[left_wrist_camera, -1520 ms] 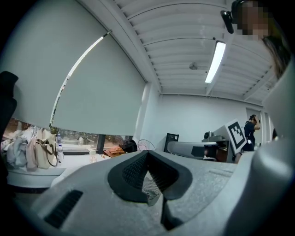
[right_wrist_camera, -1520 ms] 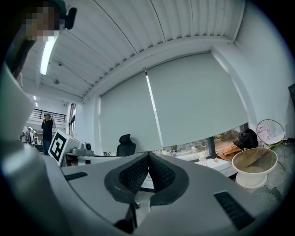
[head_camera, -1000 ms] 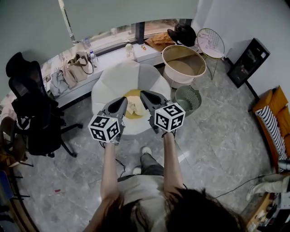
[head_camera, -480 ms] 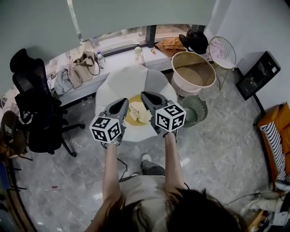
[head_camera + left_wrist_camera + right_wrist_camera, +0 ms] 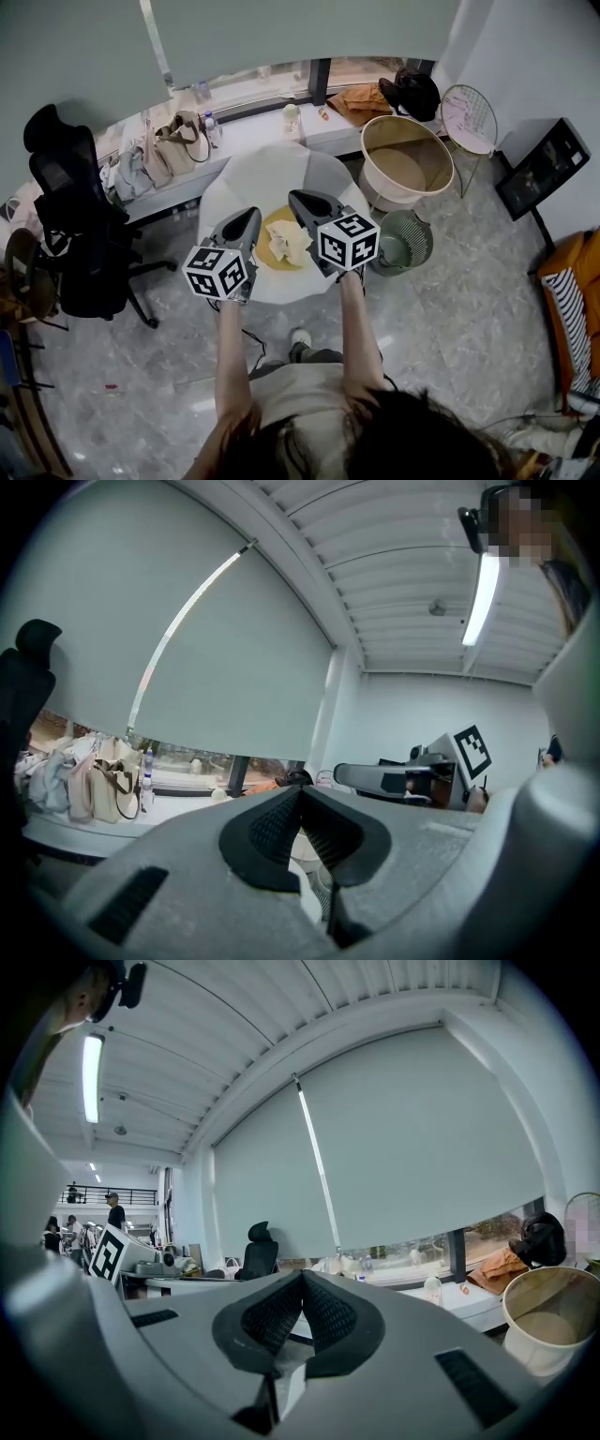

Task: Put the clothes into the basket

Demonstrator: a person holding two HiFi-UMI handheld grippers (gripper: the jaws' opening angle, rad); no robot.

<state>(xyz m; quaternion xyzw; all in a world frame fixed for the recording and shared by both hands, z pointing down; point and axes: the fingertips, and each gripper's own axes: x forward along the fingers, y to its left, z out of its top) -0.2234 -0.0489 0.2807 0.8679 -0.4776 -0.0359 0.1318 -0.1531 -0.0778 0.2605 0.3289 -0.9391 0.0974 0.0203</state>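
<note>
A crumpled cream garment point(image 5: 289, 242) lies on a yellow one point(image 5: 270, 223) in the middle of a round white table point(image 5: 253, 173). My left gripper point(image 5: 251, 215) and right gripper point(image 5: 294, 197) hover above the table on either side of the pile, both pointing level and both shut with nothing held. In the left gripper view the jaws point(image 5: 300, 787) meet at their tips, and the right gripper point(image 5: 403, 778) shows beside them. The right gripper view shows its jaws point(image 5: 302, 1274) closed too. A large beige basket point(image 5: 380, 199) stands on the floor to the table's right.
A small green wire basket point(image 5: 405, 244) sits on the floor by the table. A black office chair point(image 5: 70, 234) stands at the left. Bags and bottles line the window ledge point(image 5: 169, 145). A wire side table point(image 5: 469, 108) and an orange sofa point(image 5: 581, 281) are at the right.
Both grippers have moved forward over the table, and the clothes pile now lies nearer their rear. Both stayed shut.
</note>
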